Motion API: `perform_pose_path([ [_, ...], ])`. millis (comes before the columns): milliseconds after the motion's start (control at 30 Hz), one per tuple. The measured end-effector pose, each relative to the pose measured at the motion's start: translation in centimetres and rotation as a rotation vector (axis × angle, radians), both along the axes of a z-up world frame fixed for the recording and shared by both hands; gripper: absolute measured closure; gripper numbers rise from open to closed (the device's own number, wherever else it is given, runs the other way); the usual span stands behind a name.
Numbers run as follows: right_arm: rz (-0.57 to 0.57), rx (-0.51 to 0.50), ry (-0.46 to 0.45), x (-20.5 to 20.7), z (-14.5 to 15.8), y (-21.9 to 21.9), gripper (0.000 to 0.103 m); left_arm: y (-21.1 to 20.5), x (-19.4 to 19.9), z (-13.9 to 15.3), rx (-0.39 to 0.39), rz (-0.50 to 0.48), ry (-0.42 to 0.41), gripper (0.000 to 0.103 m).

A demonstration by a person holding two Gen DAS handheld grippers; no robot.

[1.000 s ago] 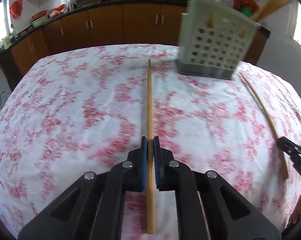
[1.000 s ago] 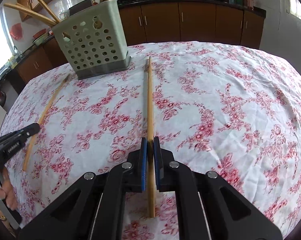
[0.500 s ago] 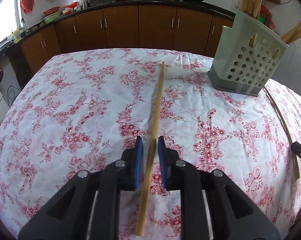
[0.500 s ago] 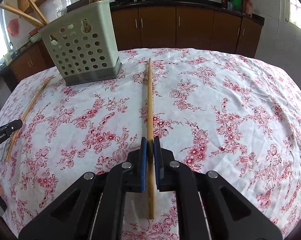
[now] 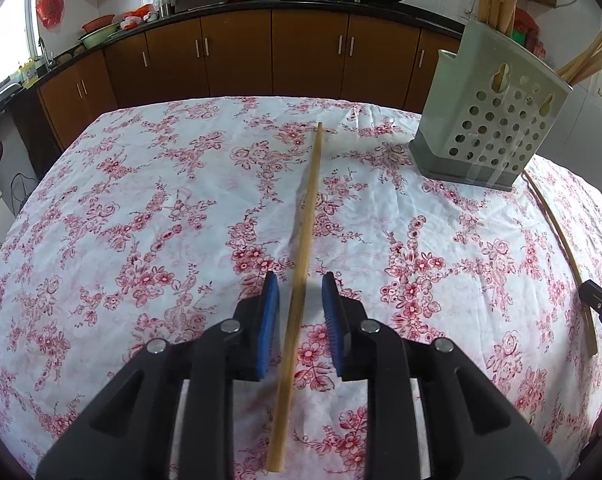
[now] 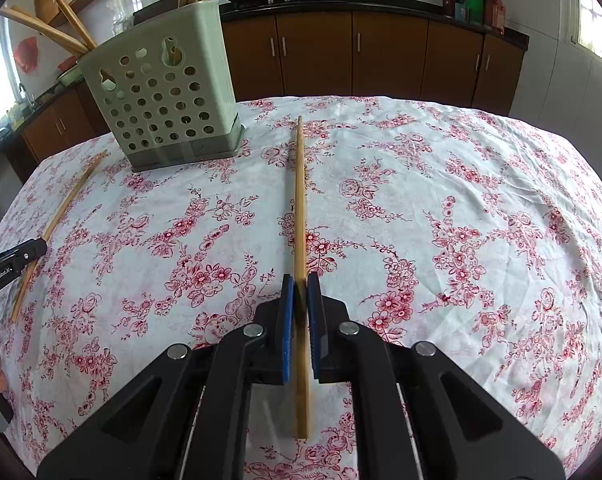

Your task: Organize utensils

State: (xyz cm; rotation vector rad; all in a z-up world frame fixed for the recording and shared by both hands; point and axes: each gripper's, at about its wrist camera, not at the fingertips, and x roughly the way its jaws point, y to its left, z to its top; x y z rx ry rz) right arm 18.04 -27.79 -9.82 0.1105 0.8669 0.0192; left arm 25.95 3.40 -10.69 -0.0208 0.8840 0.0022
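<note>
The left gripper (image 5: pixel 300 292) stood part-open: its jaws had just been opening, and its blue pads (image 5: pixel 270 320) stood clear on either side of a long thin bamboo chopstick (image 5: pixel 307 224). The right gripper (image 6: pixel 301 292) was closed tight on a second bamboo chopstick (image 6: pixel 300 200), blue pads pressed against both of its sides.

Both tools pointed down over a round table under a white cloth printed with red flowers (image 5: pixel 141 208). Behind the table's far edge ran a row of brown wooden cabinets (image 5: pixel 237 56) under a dark counter.

Toward the far edge of the table, between the two grippers, stood a pale green perforated plastic utensil holder (image 6: pixel 161 100), upright on its darker base, with several more wooden sticks (image 6: pixel 61 8) poking out of its top.

The first chopstick lay flat on the cloth, running from the near edge toward the far edge, slightly slanted between the loosened pads. The second chopstick ran straight out ahead of the right gripper toward the far edge; whether its tip touched the cloth could not be told.
</note>
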Motion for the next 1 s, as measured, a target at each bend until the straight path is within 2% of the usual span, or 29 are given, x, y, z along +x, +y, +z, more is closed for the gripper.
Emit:
perform_pose_path([
  [1000, -0.001, -0.002, -0.001, -0.03, -0.02, 0.13, 0.095, -0.07, -0.04, 0.07, -0.013, 0.004, 0.000, 0.078],
])
